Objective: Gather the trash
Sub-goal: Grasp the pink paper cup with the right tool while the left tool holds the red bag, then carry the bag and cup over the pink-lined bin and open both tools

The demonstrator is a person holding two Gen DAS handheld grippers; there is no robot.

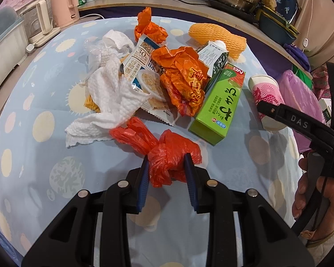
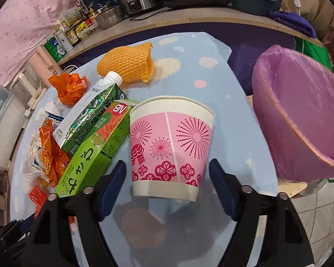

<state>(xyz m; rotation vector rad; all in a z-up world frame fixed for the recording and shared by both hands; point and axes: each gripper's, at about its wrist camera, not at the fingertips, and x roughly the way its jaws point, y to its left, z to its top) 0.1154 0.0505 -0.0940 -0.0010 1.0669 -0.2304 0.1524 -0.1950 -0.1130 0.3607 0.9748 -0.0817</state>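
The left gripper (image 1: 167, 162) is clamped on a crumpled red plastic bag (image 1: 167, 155), its blue pads pressing both sides of the knot at the near edge of the trash pile. The right gripper (image 2: 168, 169) straddles a pink-and-white paper cup (image 2: 170, 146) lying on the table; its jaws stand apart with a gap at each side of the cup, so nothing is gripped.

Just left of the cup lies a green box (image 2: 93, 153), with a green-and-white carton (image 2: 91, 109) against its far side. Farther left sit an orange wrapper (image 1: 184, 80), a cereal packet (image 1: 142, 71) and white paper towels (image 1: 109, 102). An orange foam net (image 2: 129, 65) lies at the far side. All rest on a pale blue tablecloth (image 1: 44, 155). A bin lined with a purple bag (image 2: 300, 115) stands off the table's right edge.
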